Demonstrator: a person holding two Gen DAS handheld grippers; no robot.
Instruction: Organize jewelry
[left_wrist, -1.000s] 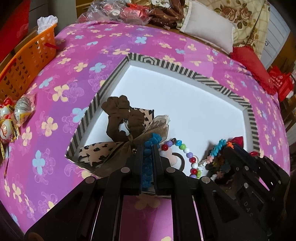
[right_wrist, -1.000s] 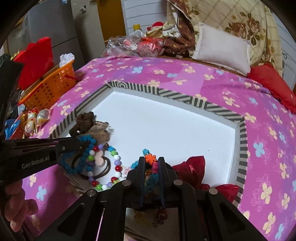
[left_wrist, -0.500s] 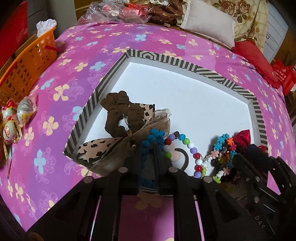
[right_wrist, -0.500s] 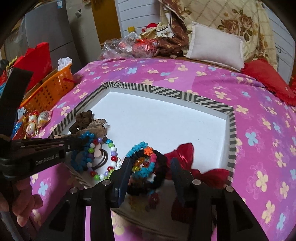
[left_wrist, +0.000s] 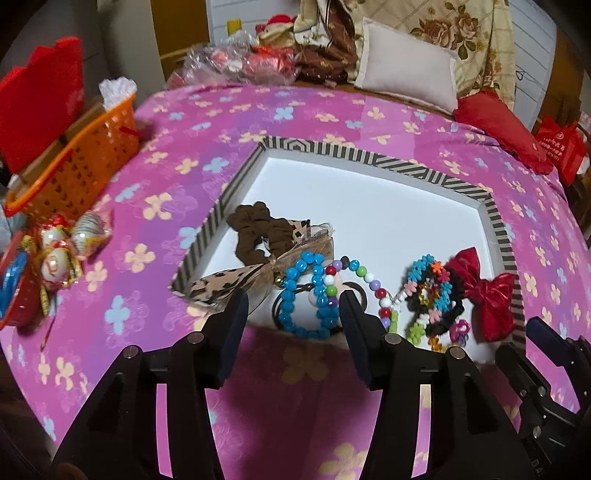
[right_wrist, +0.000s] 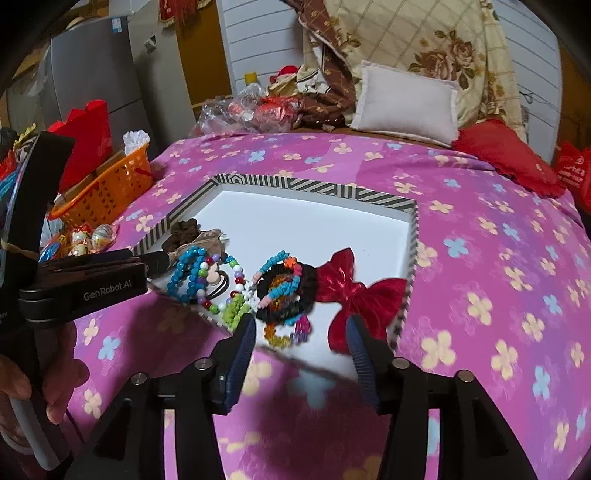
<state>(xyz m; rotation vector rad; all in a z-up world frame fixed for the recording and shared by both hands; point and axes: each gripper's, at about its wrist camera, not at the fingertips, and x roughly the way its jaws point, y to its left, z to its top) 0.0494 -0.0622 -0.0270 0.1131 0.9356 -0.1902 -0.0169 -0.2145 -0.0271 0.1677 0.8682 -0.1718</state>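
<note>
A white tray with a striped rim (left_wrist: 369, 158) lies on the pink flowered bedspread. Along its near edge lie a brown scrunchie (left_wrist: 255, 232), a leopard bow (left_wrist: 221, 284), a blue bead bracelet (left_wrist: 295, 291), a multicoloured bead bracelet (left_wrist: 365, 277), a black scrunchie wrapped in colourful bands (right_wrist: 288, 291) and a red bow (right_wrist: 354, 291). My left gripper (left_wrist: 293, 306) hangs just short of the blue bracelet, its jaws opening, pads clear of the beads. My right gripper (right_wrist: 301, 328) is opening too, above the black scrunchie bundle, touching nothing.
An orange basket (left_wrist: 77, 166) and wrapped sweets (left_wrist: 66, 243) sit left of the tray. A white pillow (right_wrist: 406, 103), a red cushion (right_wrist: 509, 155) and plastic bags (right_wrist: 240, 114) line the far side. A hand (right_wrist: 22, 384) holds the left gripper's handle.
Both grippers were shut on jewelry a second ago. Both have let go, spread their jaws and drawn back and up. The blue bracelet and the banded scrunchie now lie in the tray.
</note>
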